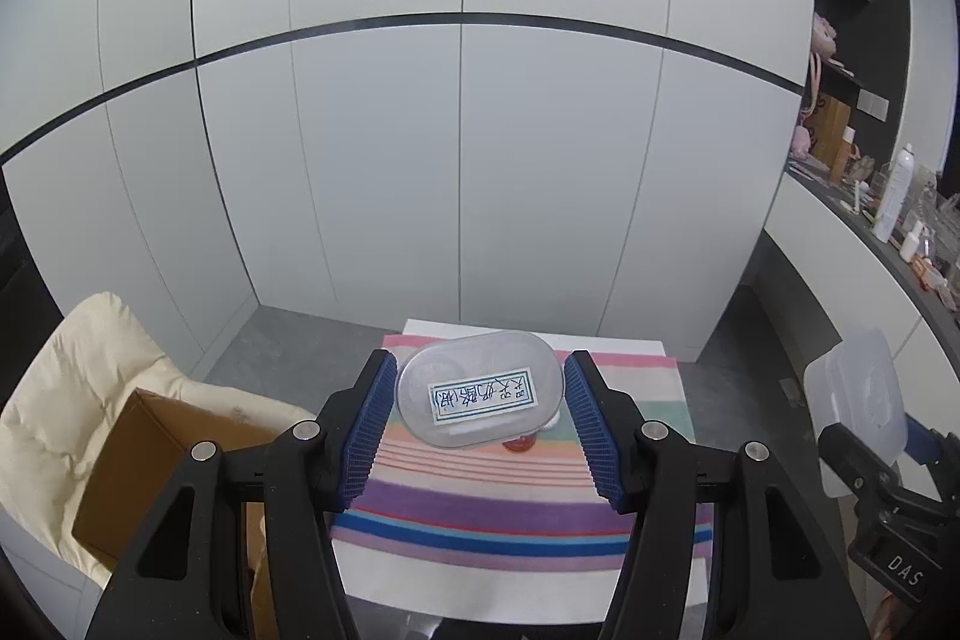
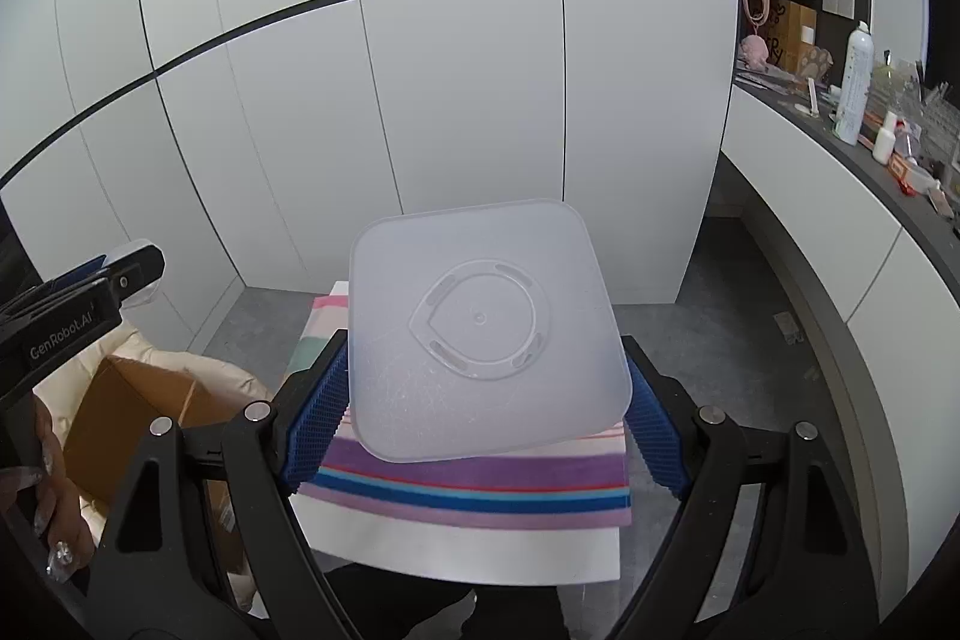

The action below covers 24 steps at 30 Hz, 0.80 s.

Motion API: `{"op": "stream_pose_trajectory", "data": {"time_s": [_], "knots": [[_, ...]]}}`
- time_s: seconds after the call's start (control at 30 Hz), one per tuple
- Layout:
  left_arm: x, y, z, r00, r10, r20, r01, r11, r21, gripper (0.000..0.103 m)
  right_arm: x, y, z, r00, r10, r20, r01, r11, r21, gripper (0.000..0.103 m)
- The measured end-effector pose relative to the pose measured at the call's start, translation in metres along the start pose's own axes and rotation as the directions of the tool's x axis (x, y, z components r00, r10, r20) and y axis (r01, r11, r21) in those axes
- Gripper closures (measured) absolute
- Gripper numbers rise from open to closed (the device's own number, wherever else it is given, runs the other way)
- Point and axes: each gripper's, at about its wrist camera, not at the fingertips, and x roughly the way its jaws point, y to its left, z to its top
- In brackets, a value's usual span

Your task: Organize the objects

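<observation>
With left claw (image 1: 479, 424) clamped on the labelled oval box (image 1: 480, 391) and right claw (image 2: 487, 400) clamped on the square lid (image 2: 486, 322), both held above the striped counter (image 1: 510, 508): lower level, release only after contact.

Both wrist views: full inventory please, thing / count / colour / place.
oval container: 1, clear with a handwritten label, held between the left fingers above the cloth
square container: 1, frosted translucent, held between the right fingers, base toward the camera
small red object: 1, on the cloth under the oval container; type unclear
striped cloth: 1, pink, green, purple, blue, on the table
table: 1, white
cardboard box: 1, brown, open, on the cushion at left
cushion: 1, cream
spray can: 1, white, on the right counter among clutter
left gripper: black, blue fingers
right gripper: black, blue fingers
</observation>
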Motion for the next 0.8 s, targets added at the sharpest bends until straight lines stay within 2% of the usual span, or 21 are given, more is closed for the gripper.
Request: {"op": "stream_pose_trajectory", "data": {"time_s": [0.17,0.57,0.7,0.8], "knots": [[-0.022,0.002,-0.021,1.0,-0.021,0.015,0.021,1.0,0.009,0.044,-0.019,-0.006,-0.023,0.996,0.082,-0.018,-0.081,0.995,0.054,0.018],[-0.058,0.003,-0.079,0.998,-0.064,-0.024,0.065,0.998,0.028,0.044,-0.053,-0.003,-0.092,0.995,0.078,-0.058,-0.076,0.996,0.045,0.018],[-0.062,0.01,-0.103,0.996,-0.074,-0.059,0.075,0.997,0.018,0.044,-0.059,-0.006,-0.116,0.988,0.11,-0.106,-0.102,0.992,0.081,0.018],[-0.068,0.018,-0.124,0.995,-0.054,-0.087,0.057,0.998,0.023,0.044,-0.066,-0.011,-0.132,0.981,0.143,-0.134,-0.127,0.985,0.119,0.018]]}}
